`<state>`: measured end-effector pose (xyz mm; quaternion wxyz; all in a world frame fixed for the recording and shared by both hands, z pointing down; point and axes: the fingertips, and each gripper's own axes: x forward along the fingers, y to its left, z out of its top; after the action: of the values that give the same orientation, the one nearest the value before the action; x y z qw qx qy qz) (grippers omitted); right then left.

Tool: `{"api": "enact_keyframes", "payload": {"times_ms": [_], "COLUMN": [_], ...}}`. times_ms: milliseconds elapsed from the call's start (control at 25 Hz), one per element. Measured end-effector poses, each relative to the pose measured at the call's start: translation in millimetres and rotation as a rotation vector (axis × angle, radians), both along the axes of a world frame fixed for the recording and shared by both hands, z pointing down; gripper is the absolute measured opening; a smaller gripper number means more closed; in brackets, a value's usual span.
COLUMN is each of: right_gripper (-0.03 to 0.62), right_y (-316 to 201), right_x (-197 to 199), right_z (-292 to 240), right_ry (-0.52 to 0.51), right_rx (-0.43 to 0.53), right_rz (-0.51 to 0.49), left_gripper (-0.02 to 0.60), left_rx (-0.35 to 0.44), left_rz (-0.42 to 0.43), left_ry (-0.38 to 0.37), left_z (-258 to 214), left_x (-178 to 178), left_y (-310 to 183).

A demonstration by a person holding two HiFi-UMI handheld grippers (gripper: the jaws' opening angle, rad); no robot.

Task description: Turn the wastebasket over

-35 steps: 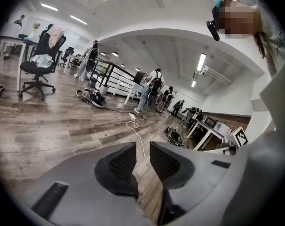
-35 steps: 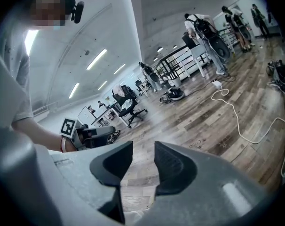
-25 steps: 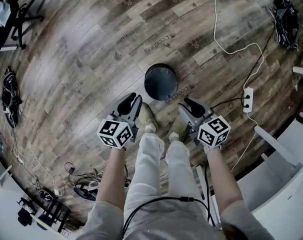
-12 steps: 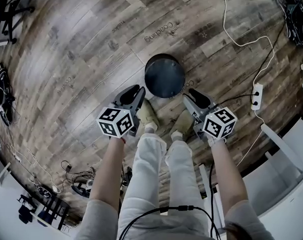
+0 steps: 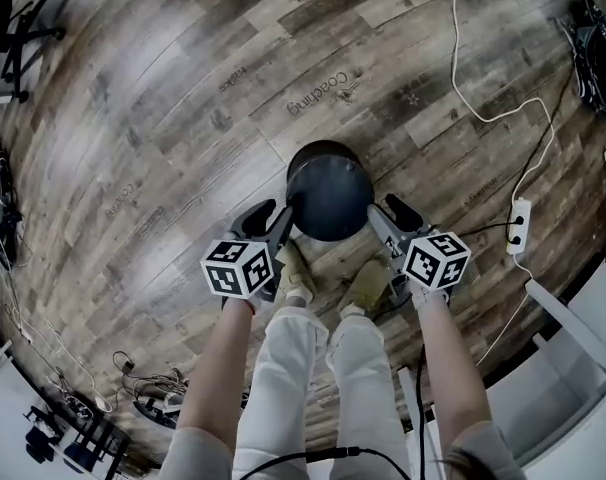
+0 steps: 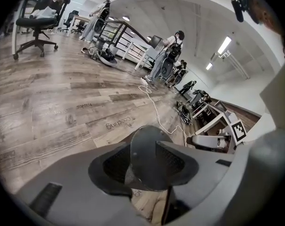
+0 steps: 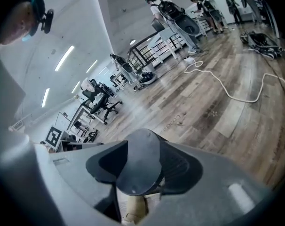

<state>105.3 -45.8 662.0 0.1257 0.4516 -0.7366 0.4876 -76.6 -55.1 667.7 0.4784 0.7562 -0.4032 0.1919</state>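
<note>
1. Centre frame: dark basket on floor, base apparently up.
2. Flanking it, left claw and right claw, jaws just widened, spread, gripping nothing, likely poised to clamp sides.

wastebasket: dark, fine mesh wall that looks like metal, smooth matt base | floor: wood-grain planks, streaky, faint sheen | left gripper, right gripper: smooth matt grey plastic | trousers: pale creased cloth | cable, far right: white, smooth
</note>
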Motion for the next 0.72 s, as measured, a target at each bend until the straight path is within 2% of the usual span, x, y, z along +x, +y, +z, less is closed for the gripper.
{"api": "enact_keyframes", "payload": {"times_ms": [120,280,400,520,640,720], "right_gripper": [0.215,0.227,0.235,0.233,0.201,0.201], "right_y": [-9,-21,-19,-18,-22,-27], "right_x": [-5,-11,-16,-15,-12,-11], "right_z": [26,59,78,81,78,76], "right_ry": [-0.004,0.000,0.006,-0.017,0.003,0.006], "right_rx": [-0.025,-0.075,-0.117,-0.107,-0.067,-0.052], "right_rz": [-0.021,-0.062,-0.106,-0.100,-0.095,-0.079], "left_gripper": [0.186,0.192,0.193,0.192,0.178,0.169], "left_rx": [-0.027,-0.068,-0.085,-0.095,-0.077,-0.056], "left_rz": [-0.007,0.031,0.058,0.042,0.037,0.000], "left_ry": [0.005,0.000,0.048,0.095,0.078,0.084], "left_z": [22,56,68,70,66,62], "left_x": [1,10,18,20,23,23], "left_y": [-4,-11,-14,-16,-19,-28]}}
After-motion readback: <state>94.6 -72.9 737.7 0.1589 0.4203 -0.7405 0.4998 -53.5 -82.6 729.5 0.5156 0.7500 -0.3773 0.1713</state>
